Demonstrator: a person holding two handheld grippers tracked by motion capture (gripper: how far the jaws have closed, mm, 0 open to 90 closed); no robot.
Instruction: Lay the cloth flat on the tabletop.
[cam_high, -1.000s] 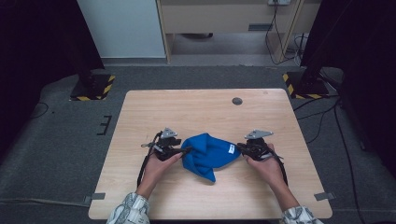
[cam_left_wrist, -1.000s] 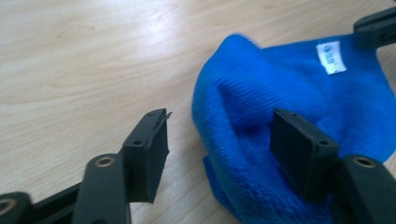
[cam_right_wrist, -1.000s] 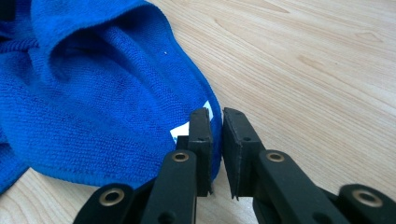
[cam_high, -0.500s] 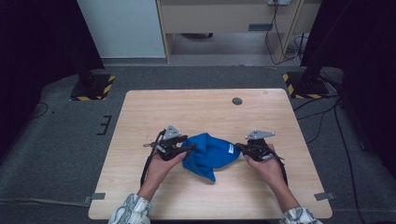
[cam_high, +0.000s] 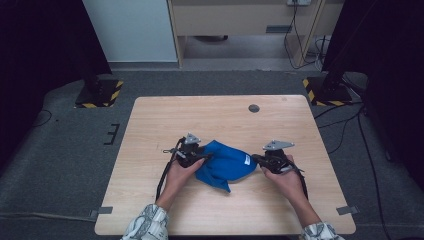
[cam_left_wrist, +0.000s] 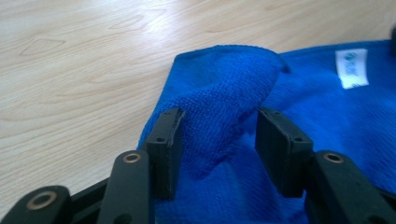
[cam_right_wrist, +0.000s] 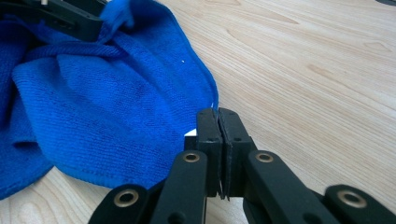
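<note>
R hand-held gripper (cam_right_wrist: 218, 116) pinches cloth (cam_right_wrist: 107, 107) edge; L hand-held gripper (cam_left_wrist: 217, 135) straddles fold.

The blue cloth (cam_left_wrist: 224, 93) at the frame's centre is soft, looped terry with a stitched hem and a smooth white label (cam_left_wrist: 351, 68). The table (cam_left_wrist: 84, 60) is pale matt wood grain.
</note>
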